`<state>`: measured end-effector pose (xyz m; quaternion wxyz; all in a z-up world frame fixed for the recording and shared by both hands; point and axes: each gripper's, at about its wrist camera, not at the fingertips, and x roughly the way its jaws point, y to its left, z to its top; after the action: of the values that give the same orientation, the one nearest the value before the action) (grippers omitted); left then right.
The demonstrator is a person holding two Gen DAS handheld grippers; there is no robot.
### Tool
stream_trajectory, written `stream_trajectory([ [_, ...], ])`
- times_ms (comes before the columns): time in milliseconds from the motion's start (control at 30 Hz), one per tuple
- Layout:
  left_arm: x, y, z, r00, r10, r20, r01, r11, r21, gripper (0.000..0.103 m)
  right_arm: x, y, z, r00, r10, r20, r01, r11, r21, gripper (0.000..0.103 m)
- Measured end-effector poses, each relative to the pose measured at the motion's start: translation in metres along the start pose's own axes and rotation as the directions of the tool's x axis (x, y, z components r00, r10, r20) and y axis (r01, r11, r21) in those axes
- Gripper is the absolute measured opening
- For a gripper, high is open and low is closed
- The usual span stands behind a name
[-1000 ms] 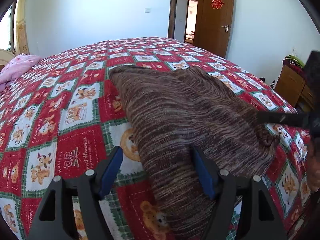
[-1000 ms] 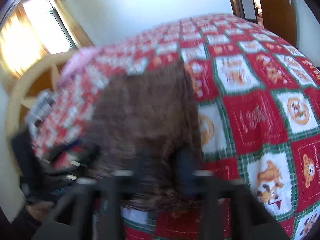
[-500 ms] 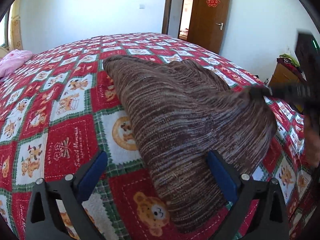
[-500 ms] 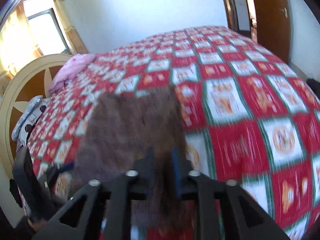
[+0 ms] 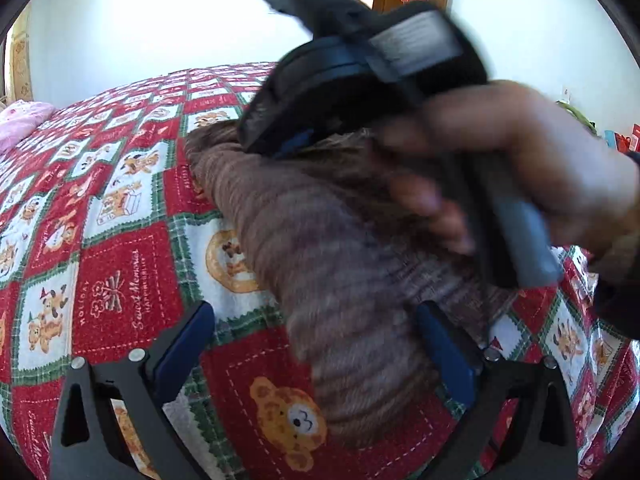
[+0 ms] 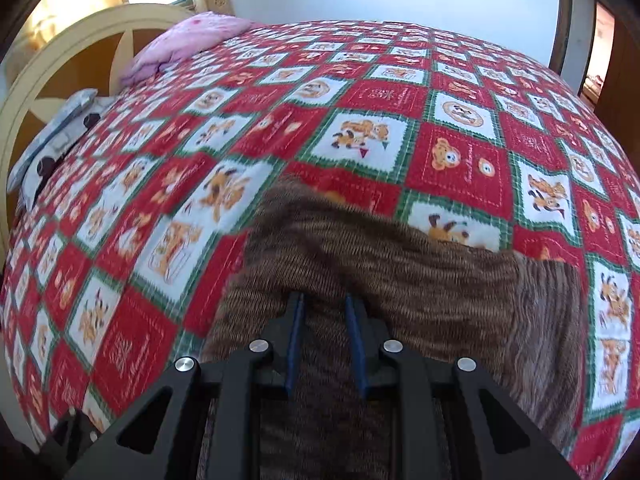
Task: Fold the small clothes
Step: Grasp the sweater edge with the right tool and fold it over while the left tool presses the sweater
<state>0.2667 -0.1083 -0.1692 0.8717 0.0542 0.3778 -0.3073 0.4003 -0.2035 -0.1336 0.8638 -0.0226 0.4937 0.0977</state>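
Left wrist: quilt (image 5: 120, 280) has bare room off the left finger. Left gripper (image 5: 312, 344) is spread wide, holding nothing; sweater (image 5: 340, 264) runs between its fingers and ahead. Right gripper (image 5: 360, 72) crosses above.

Right wrist: right gripper (image 6: 326, 312) pinches a sweater (image 6: 400, 264) fold. Knit looks soft, light, floppy; grab edges or corners. Quilt (image 6: 360, 100) is open ahead.

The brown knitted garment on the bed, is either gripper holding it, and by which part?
The right gripper is shut on a raised fold of the brown knitted garment near its edge. The left gripper is open, holding nothing.
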Motion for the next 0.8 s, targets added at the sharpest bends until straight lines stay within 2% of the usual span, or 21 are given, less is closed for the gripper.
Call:
stream_trajectory([
  [100,-0.002,0.001,-0.001,1.000,-0.011,0.010,0.011,1.000,-0.006,0.103,-0.018,-0.013,-0.001,0.997,0.069,0.018,-0.070,0.997,0.024,0.022],
  [200,-0.007,0.006,-0.002,0.999,-0.035,0.039,0.036,0.999,-0.028,0.103,-0.055,-0.041,-0.015,0.988,0.078,0.136,-0.086,0.995,0.058,0.022],
  [233,-0.010,0.010,-0.002,0.998,-0.045,0.053,0.048,0.998,-0.051,0.103,-0.063,-0.053,-0.020,0.986,0.084,0.146,-0.098,0.991,0.092,0.022],
  [300,-0.014,0.018,-0.003,0.995,-0.067,0.078,0.074,0.992,-0.098,0.103,-0.069,-0.080,-0.035,0.987,0.123,0.107,-0.140,0.976,0.169,0.023],
  [333,-0.015,0.022,-0.004,0.993,-0.076,0.086,0.086,0.989,-0.123,0.103,-0.066,-0.092,-0.043,0.992,0.106,0.067,-0.117,0.975,0.187,0.022],
  [367,-0.016,0.025,-0.004,0.993,-0.077,0.089,0.089,0.985,-0.148,0.103,-0.061,-0.102,-0.051,0.999,0.031,0.026,-0.035,0.983,0.181,0.022],
  [400,-0.015,0.028,-0.003,0.993,-0.073,0.087,0.087,0.982,-0.167,0.103,-0.060,-0.108,-0.056,1.000,-0.010,0.012,0.008,0.985,0.171,0.022],
  [467,-0.013,0.027,-0.002,0.996,-0.058,0.072,0.069,0.984,-0.165,0.103,-0.067,-0.123,-0.063,0.998,0.022,0.055,-0.033,0.978,0.205,0.022],
  [567,-0.009,0.021,0.003,0.998,-0.023,0.054,0.030,0.989,-0.142,0.103,-0.078,-0.134,-0.064,0.993,0.011,0.116,-0.041,0.964,0.264,0.023],
  [633,-0.007,0.022,0.005,0.999,-0.021,0.042,0.028,0.988,-0.155,0.103,-0.078,-0.141,-0.064,0.986,0.068,0.150,-0.111,0.950,0.293,0.023],
  [667,-0.005,0.023,0.008,0.999,-0.028,0.036,0.033,0.984,-0.174,0.103,-0.074,-0.145,-0.064,0.982,0.106,0.153,-0.150,0.939,0.310,0.028],
  [700,-0.003,0.026,0.010,0.999,-0.033,0.031,0.038,0.981,-0.188,0.103,-0.070,-0.148,-0.063,0.978,0.141,0.157,-0.185,0.928,0.322,0.039],
  [767,0.005,0.029,0.015,0.999,-0.030,0.015,0.033,0.976,-0.214,0.103,-0.060,-0.151,-0.062,0.966,0.194,0.170,-0.241,0.914,0.326,0.053],
  [800,0.006,0.029,0.015,1.000,-0.023,0.010,0.025,0.977,-0.212,0.103,-0.055,-0.153,-0.062,0.964,0.207,0.167,-0.252,0.911,0.326,0.054],
])
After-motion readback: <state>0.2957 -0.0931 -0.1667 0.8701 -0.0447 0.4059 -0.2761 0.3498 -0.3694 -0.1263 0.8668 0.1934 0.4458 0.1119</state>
